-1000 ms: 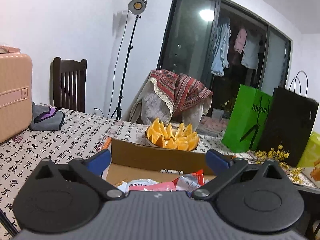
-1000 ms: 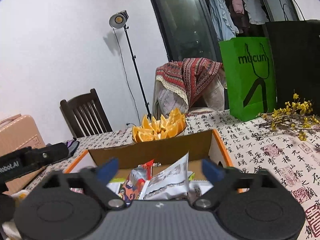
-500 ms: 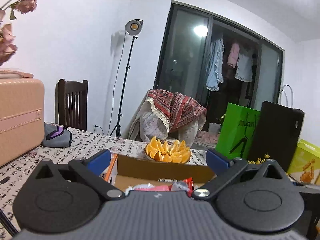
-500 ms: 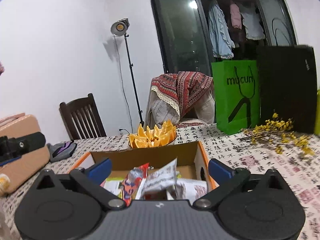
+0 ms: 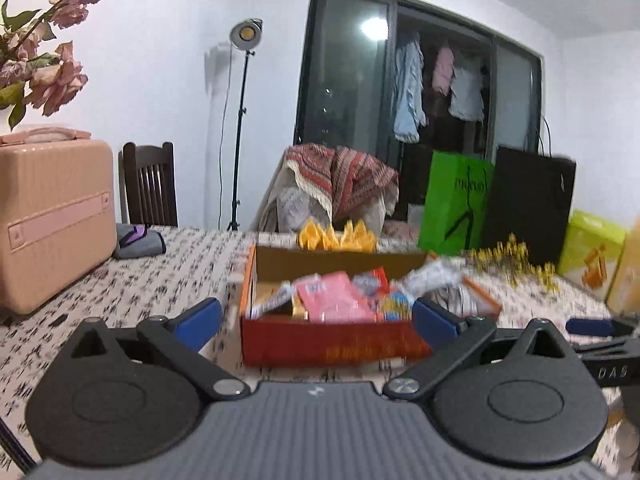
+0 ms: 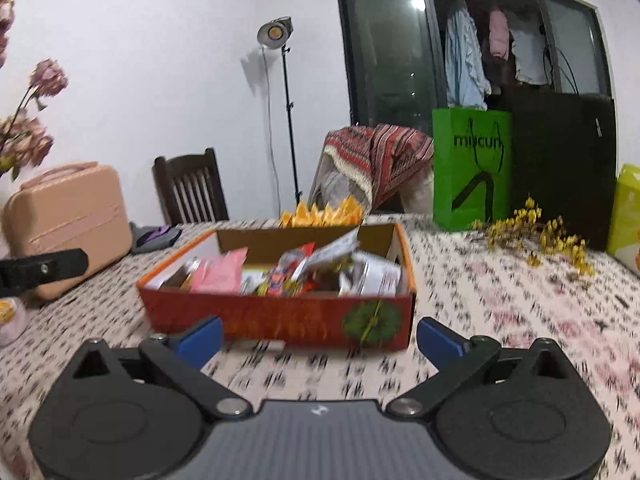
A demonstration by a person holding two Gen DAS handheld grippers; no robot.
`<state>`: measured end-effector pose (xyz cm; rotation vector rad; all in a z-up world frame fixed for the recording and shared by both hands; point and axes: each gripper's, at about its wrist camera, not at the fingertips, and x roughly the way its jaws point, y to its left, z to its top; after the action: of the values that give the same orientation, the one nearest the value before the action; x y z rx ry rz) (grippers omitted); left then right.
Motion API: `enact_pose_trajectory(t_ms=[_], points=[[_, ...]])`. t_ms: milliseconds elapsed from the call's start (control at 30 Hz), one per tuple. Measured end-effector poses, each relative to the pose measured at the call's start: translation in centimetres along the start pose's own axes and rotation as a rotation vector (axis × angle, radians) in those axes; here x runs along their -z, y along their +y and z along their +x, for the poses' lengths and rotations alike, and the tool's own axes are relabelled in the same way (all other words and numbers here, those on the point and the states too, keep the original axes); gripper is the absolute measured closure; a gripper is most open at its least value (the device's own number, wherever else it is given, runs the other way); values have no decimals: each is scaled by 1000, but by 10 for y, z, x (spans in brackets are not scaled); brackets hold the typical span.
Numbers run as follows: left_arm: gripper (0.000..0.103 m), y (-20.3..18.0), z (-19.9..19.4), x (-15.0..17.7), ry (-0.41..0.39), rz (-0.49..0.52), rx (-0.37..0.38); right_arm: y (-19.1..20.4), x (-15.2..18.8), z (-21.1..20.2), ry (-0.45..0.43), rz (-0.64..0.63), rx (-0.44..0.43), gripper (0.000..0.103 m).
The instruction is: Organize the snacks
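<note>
A red and orange cardboard box stands on the patterned table and holds several snack packets, a pink one among them. My left gripper is open, close in front of the box's near wall, with nothing between its blue-tipped fingers. My right gripper is open too, a little back from the box's front and holding nothing. In the left wrist view the right gripper's arm shows at the right edge. Both views are motion-blurred.
A bowl of orange wedges sits just behind the box. A pink case and dried roses stand at the left, green and black bags with yellow flowers at the right. A chair and lamp stand are beyond.
Both grippers have pulled back and up from over the box, so the whole box and its front wall now show. Both stay open.
</note>
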<state>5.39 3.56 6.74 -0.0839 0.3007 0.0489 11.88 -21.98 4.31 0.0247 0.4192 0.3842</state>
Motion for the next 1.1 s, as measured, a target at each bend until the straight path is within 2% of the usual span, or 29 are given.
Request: enact_pose_trajectory(t_ms=[167,467,1100], points=[[0,1,-13,23,55,19,13,8,21,-15,29,-5,-18,0],[0,-2,-26,49,96,12,29,15,44,-28,57,-5,-26,0],[0,-1,-26,66,153,7,31,13,59,-30,95,1,-16,0]])
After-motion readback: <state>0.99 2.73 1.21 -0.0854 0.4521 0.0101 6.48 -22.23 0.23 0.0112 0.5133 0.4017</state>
